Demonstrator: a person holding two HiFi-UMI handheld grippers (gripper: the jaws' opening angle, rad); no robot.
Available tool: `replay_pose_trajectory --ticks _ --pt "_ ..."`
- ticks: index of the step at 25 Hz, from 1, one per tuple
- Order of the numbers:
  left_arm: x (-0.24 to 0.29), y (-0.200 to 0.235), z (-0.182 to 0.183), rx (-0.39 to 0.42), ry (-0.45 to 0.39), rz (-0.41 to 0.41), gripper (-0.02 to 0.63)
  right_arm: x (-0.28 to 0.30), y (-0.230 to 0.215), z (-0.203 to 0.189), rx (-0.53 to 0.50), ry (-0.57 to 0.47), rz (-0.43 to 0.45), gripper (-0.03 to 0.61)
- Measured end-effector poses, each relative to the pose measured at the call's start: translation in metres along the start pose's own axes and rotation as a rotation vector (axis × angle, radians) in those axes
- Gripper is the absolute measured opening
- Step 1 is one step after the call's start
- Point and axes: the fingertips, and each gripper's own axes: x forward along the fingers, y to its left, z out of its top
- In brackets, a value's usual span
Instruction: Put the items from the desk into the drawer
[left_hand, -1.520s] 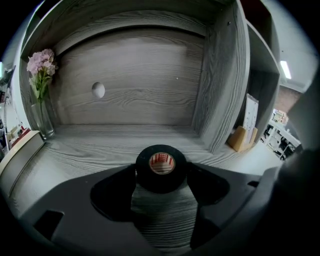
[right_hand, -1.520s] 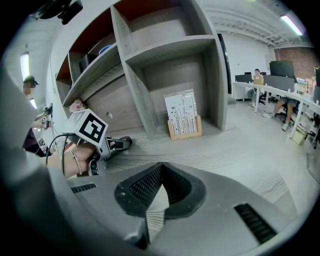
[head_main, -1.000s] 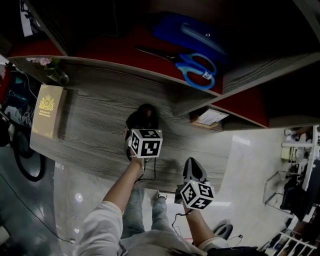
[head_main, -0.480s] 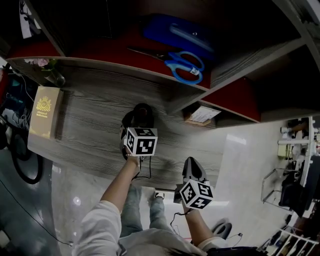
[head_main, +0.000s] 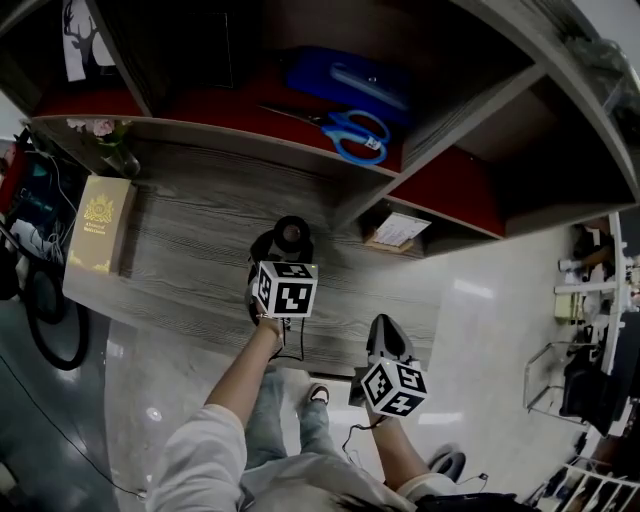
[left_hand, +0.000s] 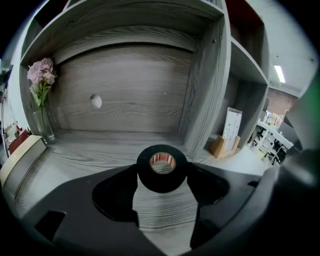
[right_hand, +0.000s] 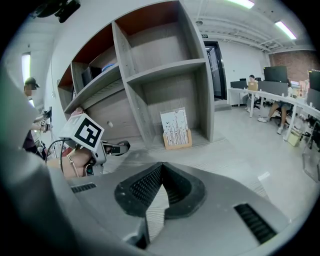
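Observation:
A black tape roll (left_hand: 162, 168) with a red-printed core sits upright between the jaws of my left gripper (left_hand: 161, 175), which is shut on it. In the head view the tape roll (head_main: 291, 234) hangs over the middle of the grey wooden desk (head_main: 200, 250), ahead of the left gripper's marker cube (head_main: 286, 288). My right gripper (head_main: 385, 332) is at the desk's front edge, to the right. Its jaws meet at the tips (right_hand: 161, 169), with nothing between them. No drawer is clearly visible.
Blue-handled scissors (head_main: 350, 133) and a blue case (head_main: 350, 82) lie on the red shelf above the desk. A gold box (head_main: 97, 225) and a vase of pink flowers (left_hand: 40, 87) stand at the left. A card stand (left_hand: 227, 136) sits in the right cubby.
The head view has shifted a little and brightened. The left gripper still holds the tape roll in about the same place, with the hole now facing up. The right gripper has not moved.

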Motion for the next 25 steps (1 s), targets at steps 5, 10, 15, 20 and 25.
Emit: replay_pose_trajectory --ticks 5,10,15,20,25 --pt "-0.022 -0.013 -0.006 -0.01 0.006 -0.012 0.308 -0.018 -0.001 0.009 -0.008 -0.024 0.001 -0.002" --pt "-0.045 -0.025 -0.004 -0.006 -0.012 -0.005 0.308 -0.037 -0.007 0.017 -0.007 -0.053 -0.005 -0.002" --pt "-0.07 -0.036 -0.006 -0.019 -0.02 0.009 0.308 -0.055 -0.01 0.024 -0.007 -0.077 -0.006 -0.002" --pt "-0.094 -0.055 -0.01 -0.006 -0.028 0.005 0.308 -0.069 -0.016 0.03 -0.016 -0.103 -0.005 -0.002" --pt "-0.12 -0.077 -0.013 0.007 -0.045 -0.005 0.308 -0.085 -0.027 0.031 -0.026 -0.123 -0.011 -0.002"
